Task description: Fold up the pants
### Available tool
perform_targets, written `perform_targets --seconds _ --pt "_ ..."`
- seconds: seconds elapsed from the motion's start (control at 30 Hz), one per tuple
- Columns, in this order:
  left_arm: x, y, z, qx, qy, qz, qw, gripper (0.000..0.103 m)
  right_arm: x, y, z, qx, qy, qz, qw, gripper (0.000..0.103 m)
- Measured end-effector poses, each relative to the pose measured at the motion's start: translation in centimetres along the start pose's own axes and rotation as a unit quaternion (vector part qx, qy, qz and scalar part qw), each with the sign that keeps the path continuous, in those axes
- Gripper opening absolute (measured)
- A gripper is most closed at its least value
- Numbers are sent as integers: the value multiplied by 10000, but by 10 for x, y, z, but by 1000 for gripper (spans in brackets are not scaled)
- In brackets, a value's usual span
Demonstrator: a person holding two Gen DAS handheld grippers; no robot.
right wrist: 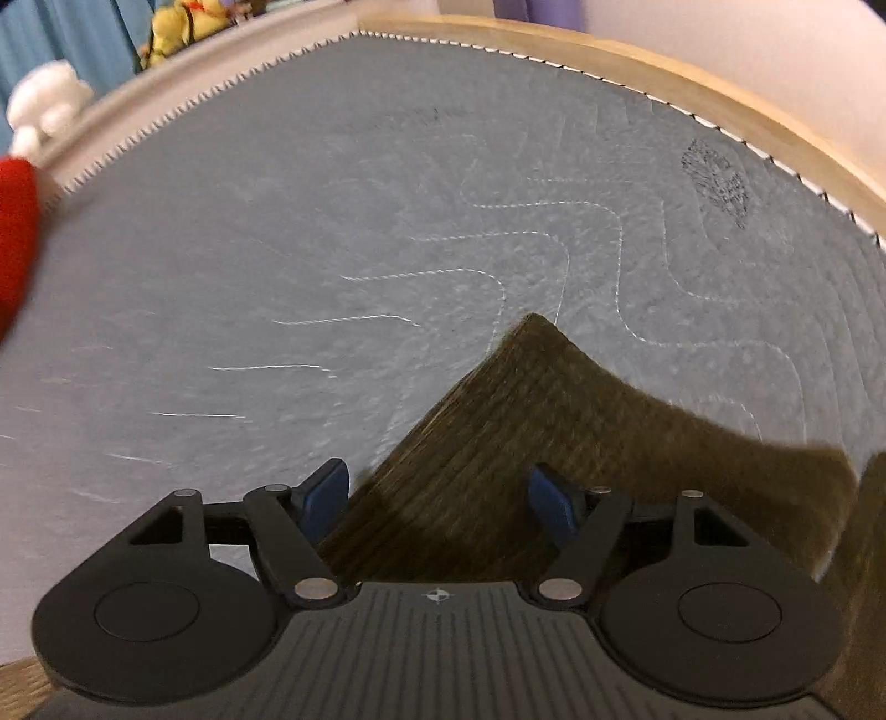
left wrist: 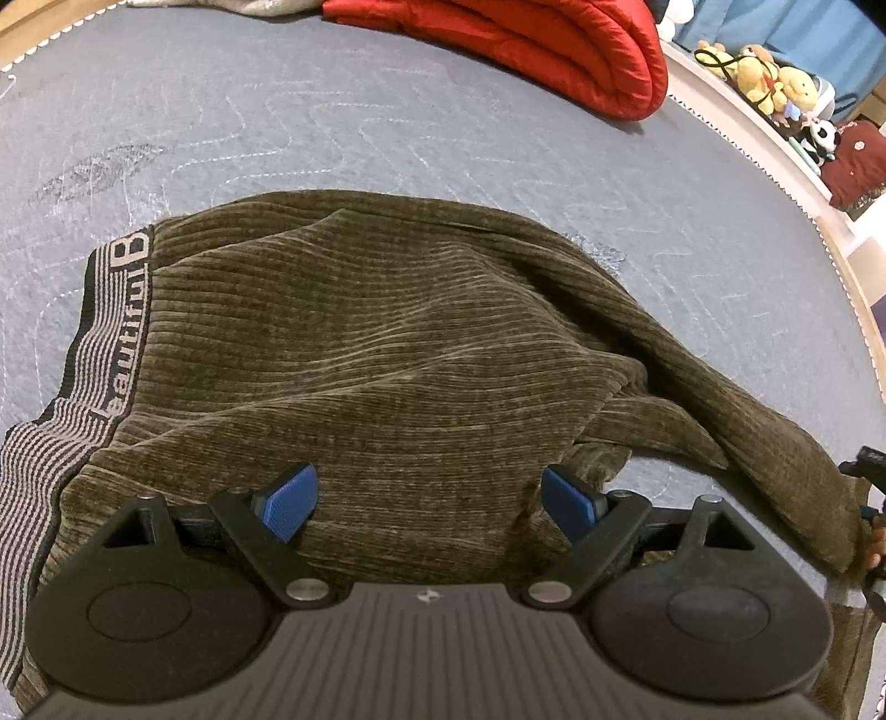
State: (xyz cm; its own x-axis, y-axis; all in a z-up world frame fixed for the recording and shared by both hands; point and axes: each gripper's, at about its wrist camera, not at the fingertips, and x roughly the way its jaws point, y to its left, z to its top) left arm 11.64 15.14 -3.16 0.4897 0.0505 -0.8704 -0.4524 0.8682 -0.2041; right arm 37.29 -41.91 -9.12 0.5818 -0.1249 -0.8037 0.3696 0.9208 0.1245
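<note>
Grey-blue quilted mattress cover [left wrist: 387, 127] with pale wavy stitching, filling most of both views; dark scuffed patch [right wrist: 717, 183] near one corner. White zigzag trim along the cover's edge, light wooden bed frame [right wrist: 637, 63] just outside it. Red padded quilt [left wrist: 531, 50], folded, at the far side of the mattress. White ledge [left wrist: 775, 144] beside the bed, lined with plush toys [left wrist: 772, 80], mostly yellow, one a panda. Blue curtain [left wrist: 786, 27] behind the toys. Pale wall [right wrist: 775, 50] beyond the wooden frame. Soft, even indoor light.
</note>
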Motion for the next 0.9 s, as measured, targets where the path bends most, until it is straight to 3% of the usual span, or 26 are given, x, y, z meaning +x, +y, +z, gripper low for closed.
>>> perform_targets --seconds 0.03,0.1,0.13,0.17,0.27,0.4,0.47,0.5,0.53,0.57,0.6,0.63,0.73,0.8,0.9 --pt "1 1 0 -6 9 -6 10000 91 3 9 0 -272 -74 -255 9993 74" --pt "1 3 1 -9 23 -11 10000 91 4 21 -2 -664 -207 -619 9957 60" --pt "2 4 1 -21 34 -12 10000 91 3 24 -1 -738 -276 -716 9943 27" --pt "2 5 1 -31 43 -14 10000 91 0 27 1 -751 -326 -823 9932 7" --pt "2 5 3 3 12 27 10000 91 -23 25 15 -296 -932 -850 9916 6" --pt "6 0 3 215 -119 137 9996 91 -65 44 52 -203 -2527 -292 9669 6" --pt "8 1 4 258 -158 138 9994 91 -69 53 73 -69 -2894 -44 9572 8" --pt "8 1 5 266 -181 145 9994 91 -65 58 84 -57 -2894 -3 9572 11" --pt "8 2 6 268 -203 138 9993 91 -58 64 92 -109 -2702 1 9627 28" --pt "8 2 7 270 -234 120 9993 91 -49 69 99 -180 -2355 -124 9716 59" --pt "7 2 8 284 -279 78 9992 90 -47 69 99 -115 -2180 -321 9753 67" --pt "6 1 8 312 -324 22 9990 89 -51 64 93 58 -2270 -358 9732 71" --pt "2 -6 6 575 -501 -327 9966 72 -56 40 69 284 -2248 -43 9740 71" --pt "3 -13 3 760 -567 -633 9935 58 -53 21 44 420 -2099 -139 9767 71" --pt "10 -22 -1 984 -537 -1071 9879 52 -38 -15 8 938 -1632 -334 9816 71"
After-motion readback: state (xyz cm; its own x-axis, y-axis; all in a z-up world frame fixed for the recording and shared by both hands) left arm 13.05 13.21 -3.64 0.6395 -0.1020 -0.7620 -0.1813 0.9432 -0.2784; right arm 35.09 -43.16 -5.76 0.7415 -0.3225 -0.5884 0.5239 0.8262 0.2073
